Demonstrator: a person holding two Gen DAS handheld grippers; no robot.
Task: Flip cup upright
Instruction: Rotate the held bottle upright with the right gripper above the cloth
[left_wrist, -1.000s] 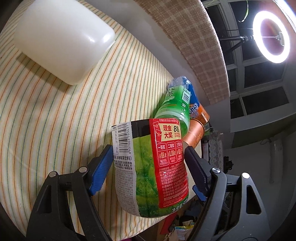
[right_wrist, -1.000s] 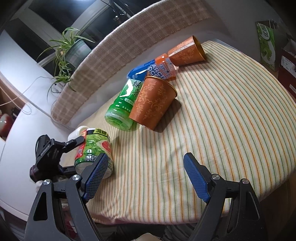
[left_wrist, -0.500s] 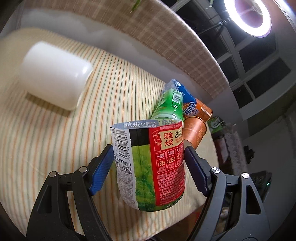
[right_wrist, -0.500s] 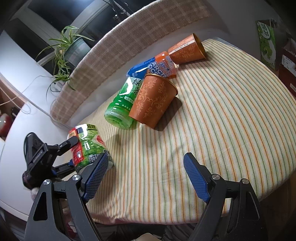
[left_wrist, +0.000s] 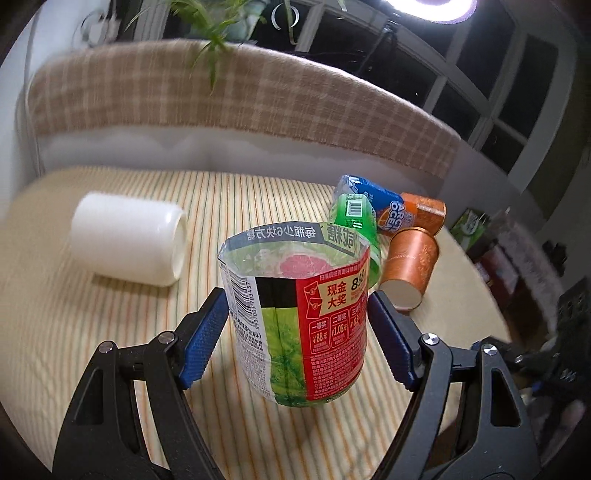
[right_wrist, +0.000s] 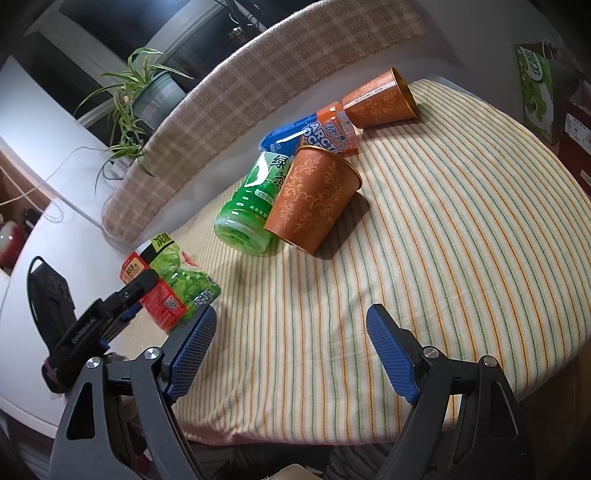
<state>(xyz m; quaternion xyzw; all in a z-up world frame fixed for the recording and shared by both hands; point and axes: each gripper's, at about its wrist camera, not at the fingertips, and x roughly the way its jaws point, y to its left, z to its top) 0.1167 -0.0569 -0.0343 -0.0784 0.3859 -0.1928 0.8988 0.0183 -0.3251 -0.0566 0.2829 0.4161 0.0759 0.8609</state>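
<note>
My left gripper (left_wrist: 295, 332) is shut on a cut-bottle cup (left_wrist: 299, 317) with a green and red label, its open mouth up, nearly upright just above the striped cloth. It also shows in the right wrist view (right_wrist: 170, 284), tilted at the cloth's left edge, with the left gripper (right_wrist: 122, 295) on it. My right gripper (right_wrist: 288, 347) is open and empty over the near part of the cloth. Two orange cups (right_wrist: 314, 199) (right_wrist: 380, 99) lie on their sides.
A white cup (left_wrist: 129, 238) lies on its side at the left. A green cut bottle (right_wrist: 251, 206) and a blue-orange one (right_wrist: 314, 133) lie beside the orange cups. A checked headboard (left_wrist: 221, 99) and a potted plant (right_wrist: 147, 92) stand behind the striped table (right_wrist: 443, 258).
My left gripper has turned the green and red cup from mouth down toward upright, and it now sits lower near the cloth. The right gripper has not moved.
</note>
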